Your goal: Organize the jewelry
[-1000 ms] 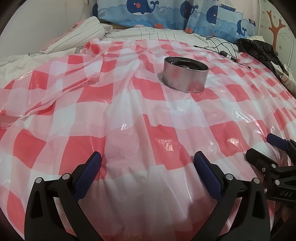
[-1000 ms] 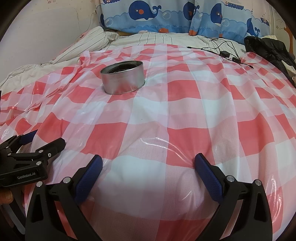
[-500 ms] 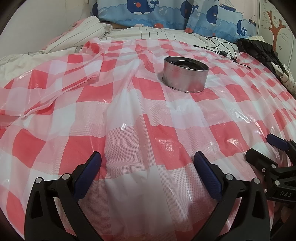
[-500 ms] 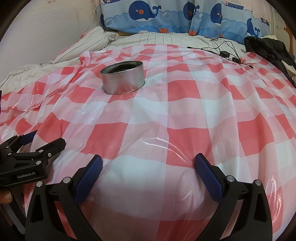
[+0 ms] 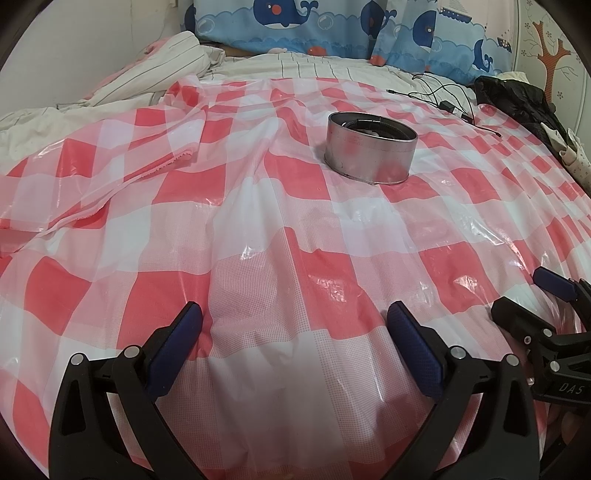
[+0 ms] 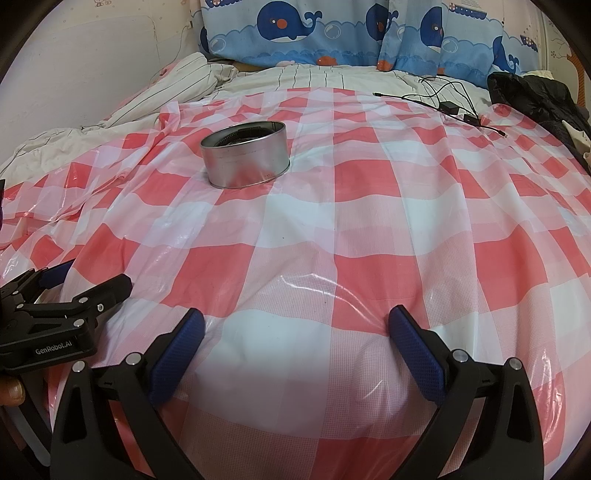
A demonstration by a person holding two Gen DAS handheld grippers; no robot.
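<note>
A round silver tin (image 5: 370, 147) stands on the red-and-white checked plastic sheet (image 5: 258, 240) that covers the bed. It also shows in the right wrist view (image 6: 244, 154). Something dark lies inside it; I cannot tell what. My left gripper (image 5: 293, 314) is open and empty, low over the sheet, well short of the tin. My right gripper (image 6: 295, 319) is open and empty too, beside the left one. Each gripper shows at the edge of the other's view, the right one (image 5: 532, 291) and the left one (image 6: 85, 275). No loose jewelry is visible.
Striped bedding (image 6: 177, 88) is bunched at the far left. Whale-print pillows (image 6: 332, 33) line the headboard. A black cable with a plug (image 6: 448, 105) and a dark garment (image 6: 535, 96) lie at the far right. The sheet is folded and wrinkled at the left (image 5: 122, 173).
</note>
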